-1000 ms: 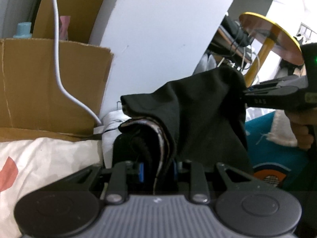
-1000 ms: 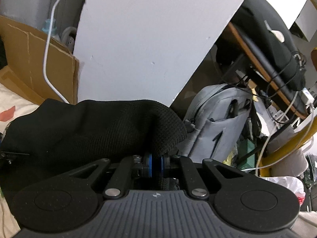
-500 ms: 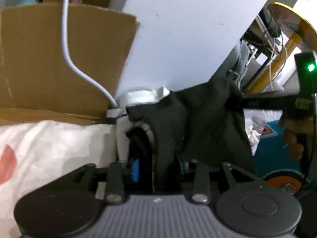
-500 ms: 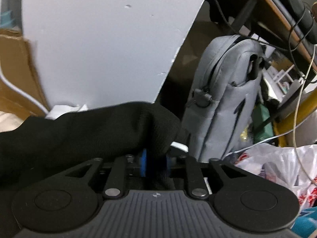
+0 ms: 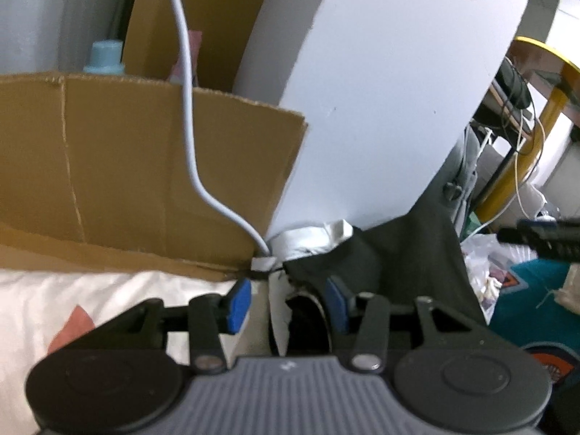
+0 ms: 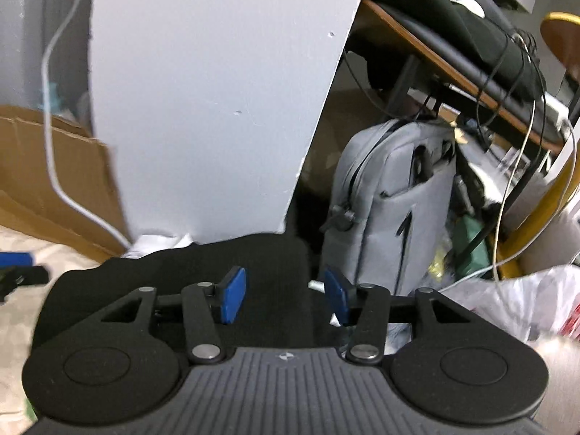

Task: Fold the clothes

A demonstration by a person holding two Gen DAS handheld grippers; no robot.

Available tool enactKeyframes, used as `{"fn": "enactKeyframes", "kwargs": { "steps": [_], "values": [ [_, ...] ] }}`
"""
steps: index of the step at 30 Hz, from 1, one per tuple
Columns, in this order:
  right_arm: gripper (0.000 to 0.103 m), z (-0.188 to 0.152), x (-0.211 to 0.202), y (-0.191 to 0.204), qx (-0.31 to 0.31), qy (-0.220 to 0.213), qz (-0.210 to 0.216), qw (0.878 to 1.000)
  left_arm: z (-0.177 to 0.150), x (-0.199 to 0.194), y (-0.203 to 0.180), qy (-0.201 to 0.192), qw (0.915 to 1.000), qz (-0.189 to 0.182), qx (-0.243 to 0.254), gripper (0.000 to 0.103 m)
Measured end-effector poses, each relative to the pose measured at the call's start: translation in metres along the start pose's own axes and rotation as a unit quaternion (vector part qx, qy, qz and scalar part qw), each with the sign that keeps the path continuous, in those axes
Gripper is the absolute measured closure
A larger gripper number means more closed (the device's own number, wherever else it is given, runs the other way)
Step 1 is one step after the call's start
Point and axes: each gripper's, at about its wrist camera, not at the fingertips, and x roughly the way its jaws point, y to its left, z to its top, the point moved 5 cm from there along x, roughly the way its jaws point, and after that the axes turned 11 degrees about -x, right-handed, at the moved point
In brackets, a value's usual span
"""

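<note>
Left gripper (image 5: 288,304): jaws opening, black garment (image 5: 409,264) between the blue pads, ungripped. Right gripper (image 6: 284,295): jaws opening, pads clear of the garment below.

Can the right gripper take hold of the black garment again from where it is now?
Probably yes. The right gripper is opening directly above the black garment, whose cloth lies between its blue pads untouched, with nothing covering it.
</note>
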Motion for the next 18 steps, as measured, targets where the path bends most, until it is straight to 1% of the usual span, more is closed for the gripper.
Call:
{"fn": "enactKeyframes", "kwargs": {
  "steps": [3, 4, 5, 6, 7, 8, 9, 10, 12, 14, 15, 18],
  "values": [
    [0.051, -0.018, -0.006, 0.010, 0.001, 0.009, 0.013, 1.000, 0.000, -0.002, -0.008, -0.005, 0.9998, -0.014, 0.016, 0.054],
    [0.055, -0.023, -0.006, 0.012, 0.005, 0.012, 0.019, 1.000, -0.001, -0.004, -0.011, -0.011, 0.9994, -0.019, 0.026, 0.055],
    [0.059, -0.026, -0.007, 0.015, 0.009, 0.014, 0.023, 1.000, -0.002, -0.006, -0.015, -0.017, 0.9989, -0.023, 0.036, 0.057],
    [0.064, -0.033, -0.007, 0.019, 0.012, 0.021, 0.033, 0.999, -0.003, -0.008, -0.018, -0.023, 0.9983, -0.029, 0.046, 0.063],
    [0.066, -0.038, -0.007, 0.023, 0.014, 0.026, 0.038, 0.999, -0.004, -0.011, -0.023, -0.029, 0.9971, -0.042, 0.057, 0.069],
    [0.067, -0.043, -0.008, 0.025, 0.016, 0.029, 0.041, 0.999, -0.006, -0.011, -0.027, -0.029, 0.9962, -0.054, 0.063, 0.073],
    [0.069, -0.046, -0.008, 0.027, 0.017, 0.032, 0.043, 0.998, -0.008, -0.012, -0.031, -0.028, 0.9950, -0.064, 0.071, 0.081],
    [0.072, -0.051, -0.008, 0.031, 0.019, 0.036, 0.046, 0.998, -0.011, -0.011, -0.037, -0.026, 0.9935, -0.068, 0.087, 0.085],
    [0.075, -0.062, -0.009, 0.038, 0.026, 0.044, 0.053, 0.997, -0.013, -0.009, -0.040, -0.022, 0.9927, -0.071, 0.095, 0.090],
    [0.079, -0.070, -0.009, 0.043, 0.030, 0.050, 0.056, 0.997, -0.015, -0.005, -0.043, -0.015, 0.9924, -0.076, 0.096, 0.091],
    [0.083, -0.072, -0.008, 0.046, 0.028, 0.053, 0.057, 0.997, -0.016, -0.002, -0.044, -0.013, 0.9924, -0.075, 0.096, 0.091],
    [0.085, -0.080, -0.005, 0.056, 0.021, 0.065, 0.062, 0.996, -0.017, 0.010, -0.045, -0.003, 0.9923, -0.075, 0.099, 0.092]
  ]
}}
